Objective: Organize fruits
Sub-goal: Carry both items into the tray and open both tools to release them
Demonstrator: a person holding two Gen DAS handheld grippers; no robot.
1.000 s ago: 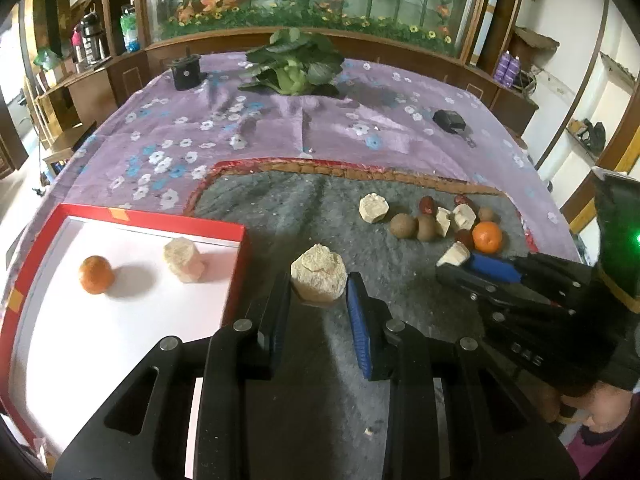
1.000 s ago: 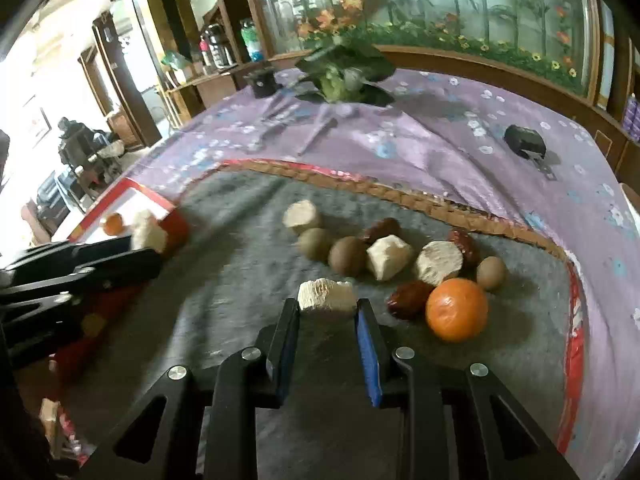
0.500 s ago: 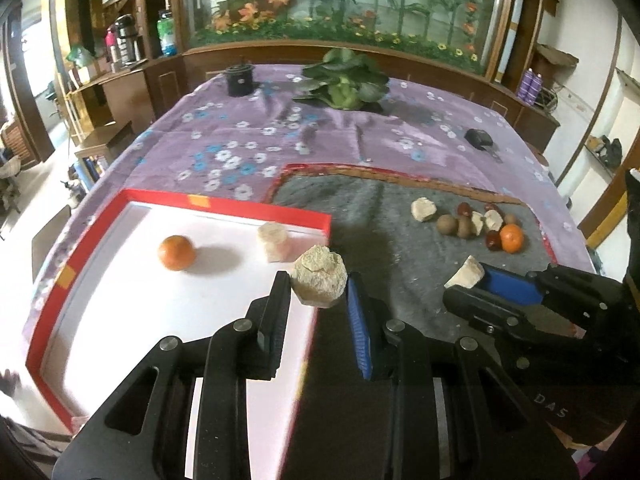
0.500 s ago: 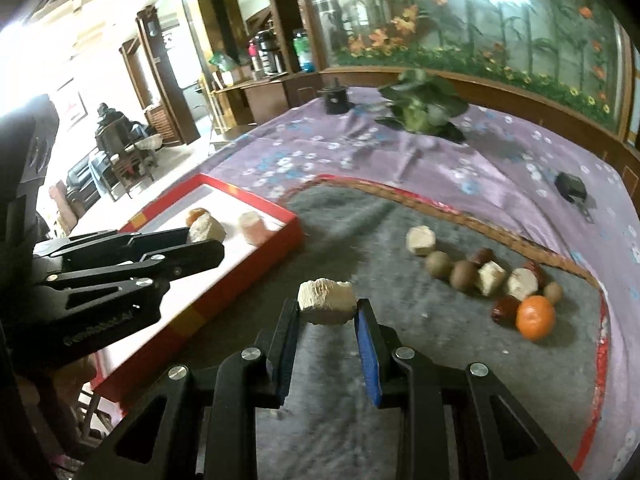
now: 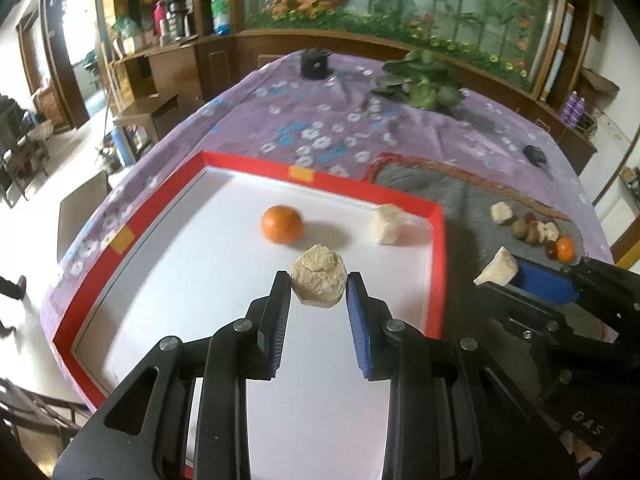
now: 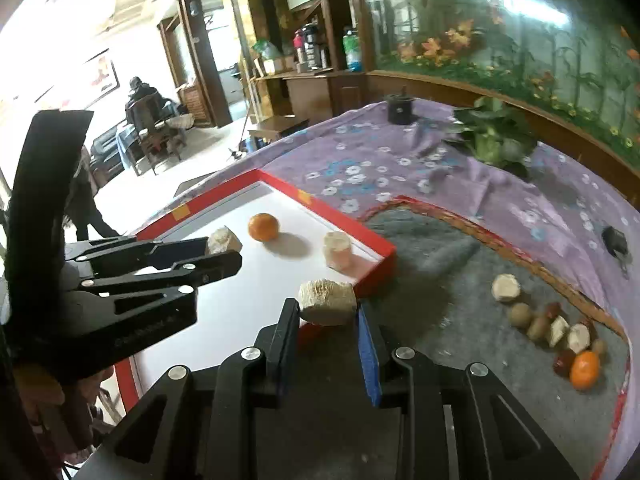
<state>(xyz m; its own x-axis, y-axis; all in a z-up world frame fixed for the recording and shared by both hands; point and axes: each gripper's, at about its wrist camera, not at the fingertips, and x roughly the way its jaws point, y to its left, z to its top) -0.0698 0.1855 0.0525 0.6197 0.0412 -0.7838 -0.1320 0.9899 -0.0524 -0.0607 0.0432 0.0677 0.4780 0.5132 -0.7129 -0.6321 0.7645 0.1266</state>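
Observation:
My left gripper (image 5: 318, 300) is shut on a pale rough chunk (image 5: 319, 280) and holds it over the white floor of the red-rimmed tray (image 5: 340, 185). In the tray lie an orange (image 5: 281, 224) and a pale chunk (image 5: 385, 224). My right gripper (image 6: 327, 320) is shut on another pale chunk (image 6: 327, 301), above the tray's near right edge (image 6: 372, 280). The left gripper also shows in the right wrist view (image 6: 224, 252) with its chunk (image 6: 222, 240). A pile of fruits (image 6: 560, 332) with an orange (image 6: 585, 369) lies on the grey mat (image 6: 448, 264).
A purple flowered cloth (image 5: 320, 120) covers the table. A green plant (image 5: 424, 80) and a black cup (image 5: 315, 63) stand at the back. A small black device (image 6: 614, 240) lies at the right. Wooden cabinets and a glass planter wall stand behind.
Both grippers have moved left with their chunks. The left one has gone from over the grey mat to over the tray. The right one has come up to the tray's edge.

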